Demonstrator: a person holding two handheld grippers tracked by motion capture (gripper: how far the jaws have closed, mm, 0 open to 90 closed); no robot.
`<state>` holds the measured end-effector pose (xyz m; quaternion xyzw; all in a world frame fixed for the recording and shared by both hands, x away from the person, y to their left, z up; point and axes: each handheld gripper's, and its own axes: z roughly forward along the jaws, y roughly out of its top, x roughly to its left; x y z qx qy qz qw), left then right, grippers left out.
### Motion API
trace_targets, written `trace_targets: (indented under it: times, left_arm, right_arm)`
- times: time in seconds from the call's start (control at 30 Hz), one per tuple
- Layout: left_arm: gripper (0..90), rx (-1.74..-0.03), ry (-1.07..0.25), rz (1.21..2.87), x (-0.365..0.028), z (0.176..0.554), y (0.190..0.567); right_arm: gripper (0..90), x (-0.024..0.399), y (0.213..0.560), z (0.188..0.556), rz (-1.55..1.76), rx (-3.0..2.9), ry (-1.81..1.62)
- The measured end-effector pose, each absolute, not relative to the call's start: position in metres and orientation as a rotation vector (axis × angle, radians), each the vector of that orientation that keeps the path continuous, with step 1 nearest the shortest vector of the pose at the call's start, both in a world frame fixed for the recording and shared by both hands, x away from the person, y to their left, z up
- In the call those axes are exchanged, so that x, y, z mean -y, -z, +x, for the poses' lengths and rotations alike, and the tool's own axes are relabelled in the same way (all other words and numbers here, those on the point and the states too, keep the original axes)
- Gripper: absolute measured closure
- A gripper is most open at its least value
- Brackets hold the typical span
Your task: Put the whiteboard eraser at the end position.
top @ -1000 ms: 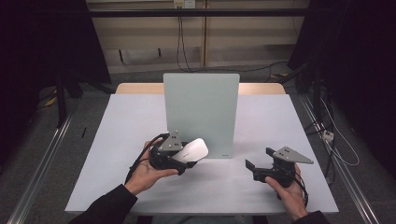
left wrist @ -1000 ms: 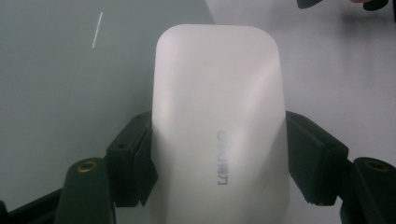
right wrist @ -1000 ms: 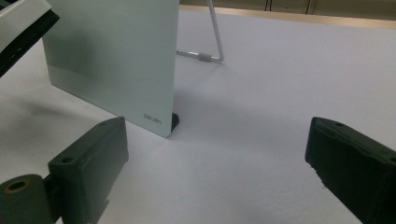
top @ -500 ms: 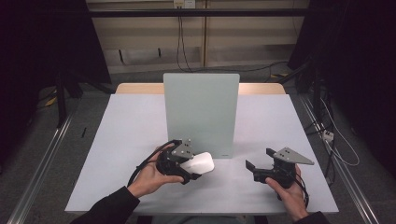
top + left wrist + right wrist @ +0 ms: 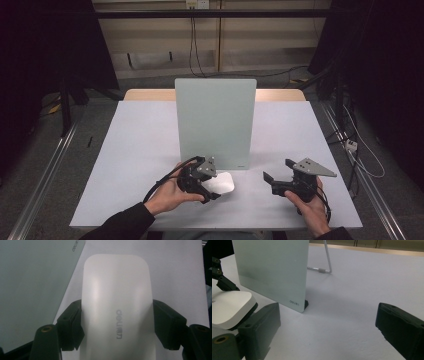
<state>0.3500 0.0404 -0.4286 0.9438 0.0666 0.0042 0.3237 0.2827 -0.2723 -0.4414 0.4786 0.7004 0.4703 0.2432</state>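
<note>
At the left of the table (image 5: pixel 140 150), the left gripper (image 5: pixel 212 192) has its two black jaws clamped against the sides of a white mouse (image 5: pixel 116 305), one pad on each flank. The mouse (image 5: pixel 220 183) sits low over the tabletop, just in front of the pale green board (image 5: pixel 215 120) that stands upright on a wire stand (image 5: pixel 325 263) at the table's middle. To the right, well apart from the board, the right gripper (image 5: pixel 270 182) rests in the person's hand with jaws spread wide and nothing between them.
</note>
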Motion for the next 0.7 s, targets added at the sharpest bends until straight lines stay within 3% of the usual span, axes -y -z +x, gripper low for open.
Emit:
trace_targets:
  times: [0.7]
  left_arm:
    - [30.5,-0.220,-0.028,2.469,-0.037,0.349,0.442]
  right_arm:
    - [5.8,0.272,0.442,0.282,1.306,-1.915,-1.286]
